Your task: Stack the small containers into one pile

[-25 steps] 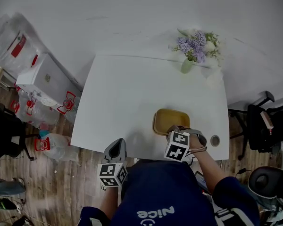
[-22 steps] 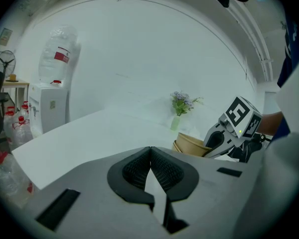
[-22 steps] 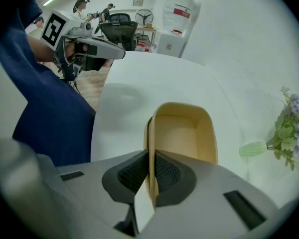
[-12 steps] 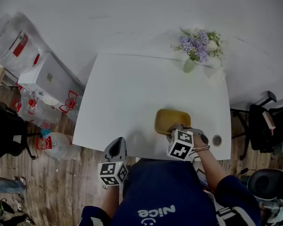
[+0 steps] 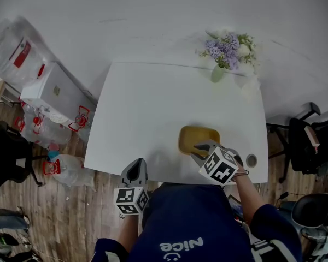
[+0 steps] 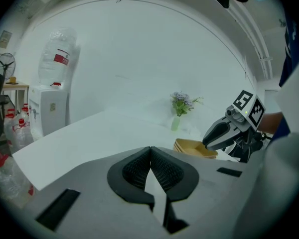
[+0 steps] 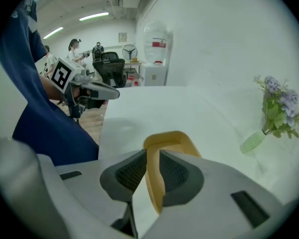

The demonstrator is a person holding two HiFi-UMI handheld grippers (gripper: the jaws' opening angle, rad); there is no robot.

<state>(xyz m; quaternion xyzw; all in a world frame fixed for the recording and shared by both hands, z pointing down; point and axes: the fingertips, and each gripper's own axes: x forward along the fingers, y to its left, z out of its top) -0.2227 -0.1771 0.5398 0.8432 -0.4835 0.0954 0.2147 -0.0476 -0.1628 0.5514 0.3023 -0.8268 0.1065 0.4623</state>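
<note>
A pile of yellow containers (image 5: 199, 137) sits near the front right of the white table (image 5: 153, 108); the left gripper view shows the pile (image 6: 192, 146) as nested layers. My right gripper (image 5: 199, 148) points steeply down at the pile's near rim. In the right gripper view, that yellow rim (image 7: 164, 143) runs between the pads of the right gripper (image 7: 152, 156), which is shut on it. My left gripper (image 5: 134, 171) hovers at the table's front edge, left of the pile, shut with nothing in it (image 6: 150, 151).
A vase of purple flowers (image 5: 224, 56) stands at the table's back right. A round hole (image 5: 251, 160) lies in the table right of the pile. Office chairs (image 5: 306, 146) stand to the right; a white cabinet (image 5: 52, 91) and water bottles (image 5: 65, 171) to the left.
My right gripper has rolled and tilted, its marker cube shifting right and rising a little over the pile's near rim. The left gripper has stayed where it was.
</note>
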